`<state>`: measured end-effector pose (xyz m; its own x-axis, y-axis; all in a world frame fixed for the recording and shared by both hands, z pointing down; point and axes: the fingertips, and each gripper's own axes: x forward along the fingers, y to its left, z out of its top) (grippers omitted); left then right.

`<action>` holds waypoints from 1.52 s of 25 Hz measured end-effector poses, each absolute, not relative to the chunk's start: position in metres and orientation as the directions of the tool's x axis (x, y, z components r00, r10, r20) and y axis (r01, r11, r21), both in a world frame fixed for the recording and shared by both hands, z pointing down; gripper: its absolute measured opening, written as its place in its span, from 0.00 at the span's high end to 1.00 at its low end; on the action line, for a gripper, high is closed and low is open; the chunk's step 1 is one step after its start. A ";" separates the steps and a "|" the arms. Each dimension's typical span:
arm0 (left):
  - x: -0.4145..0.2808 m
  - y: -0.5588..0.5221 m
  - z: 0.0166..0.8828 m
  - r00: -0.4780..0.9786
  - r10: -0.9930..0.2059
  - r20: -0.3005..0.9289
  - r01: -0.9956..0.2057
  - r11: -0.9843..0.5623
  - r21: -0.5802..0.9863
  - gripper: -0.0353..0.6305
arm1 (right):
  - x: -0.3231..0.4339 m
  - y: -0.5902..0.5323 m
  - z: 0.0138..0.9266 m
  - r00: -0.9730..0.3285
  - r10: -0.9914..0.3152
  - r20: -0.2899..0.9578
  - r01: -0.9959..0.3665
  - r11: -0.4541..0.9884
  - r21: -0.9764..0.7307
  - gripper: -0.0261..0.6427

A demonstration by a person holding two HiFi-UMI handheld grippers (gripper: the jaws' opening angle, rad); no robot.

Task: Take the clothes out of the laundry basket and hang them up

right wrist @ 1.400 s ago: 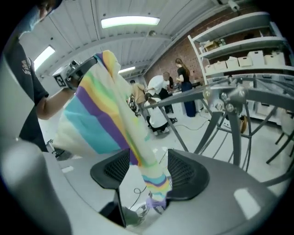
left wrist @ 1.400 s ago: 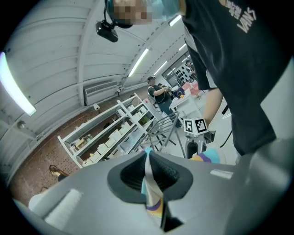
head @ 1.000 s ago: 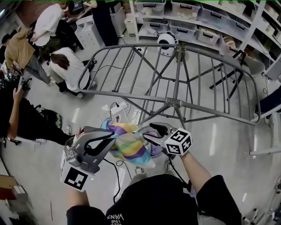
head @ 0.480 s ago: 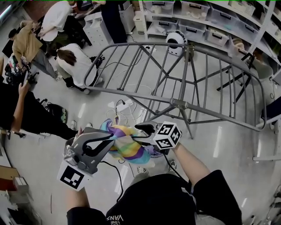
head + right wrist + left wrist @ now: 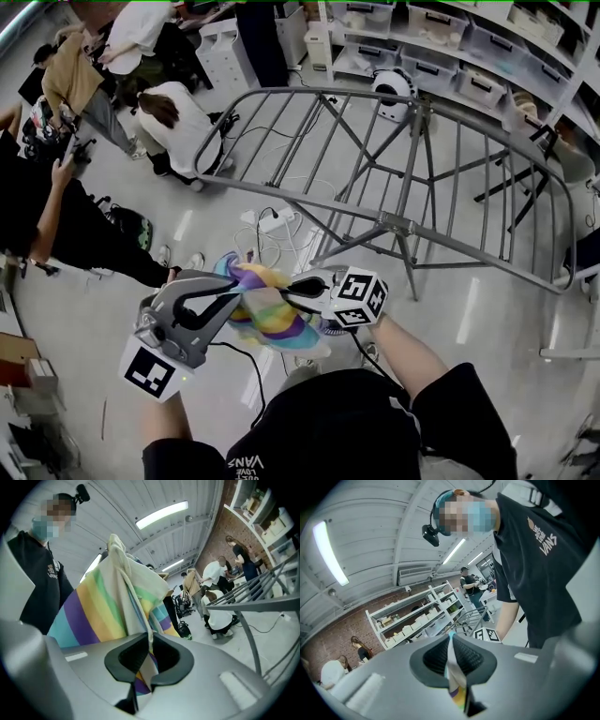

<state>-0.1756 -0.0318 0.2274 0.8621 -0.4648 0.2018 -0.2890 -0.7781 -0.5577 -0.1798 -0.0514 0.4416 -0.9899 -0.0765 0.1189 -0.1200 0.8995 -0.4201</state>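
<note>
The cloth (image 5: pixel 267 314) is striped all over in soft pastels: purple, teal, yellow, pale orange and mint green, with cream bands mixed in. The left gripper (image 5: pixel 240 298) is done in plain grey, its pads (image 5: pixel 433 657) in black, and the cube (image 5: pixel 150 368) on it is patterned with black-and-white squares. Dull grey is used for the drying rack (image 5: pixel 394 225) too. The floor (image 5: pixel 487 309) is finished in glossy pale grey. A black T-shirt (image 5: pixel 356 422) with white lettering is worn, and the back wall (image 5: pixel 321 641) is laid in reddish-brown brick.
</note>
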 end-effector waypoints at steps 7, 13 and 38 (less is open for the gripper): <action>-0.196 -0.044 0.242 0.800 -0.566 0.201 -0.391 -0.745 -0.541 0.92 | -0.138 -0.071 0.439 -0.942 -0.243 0.230 -0.309 0.896 -0.320 0.92; -0.208 -0.054 0.266 0.738 -0.643 0.203 -0.473 -0.708 -0.524 0.92 | -0.091 -0.087 0.430 -0.867 -0.388 0.313 -0.469 0.848 -0.248 0.92; -0.144 -0.022 0.411 0.698 -0.666 0.262 -0.605 -0.745 -0.281 0.91 | -0.037 -0.081 0.282 -0.789 -0.612 0.063 -0.600 0.743 -0.295 0.92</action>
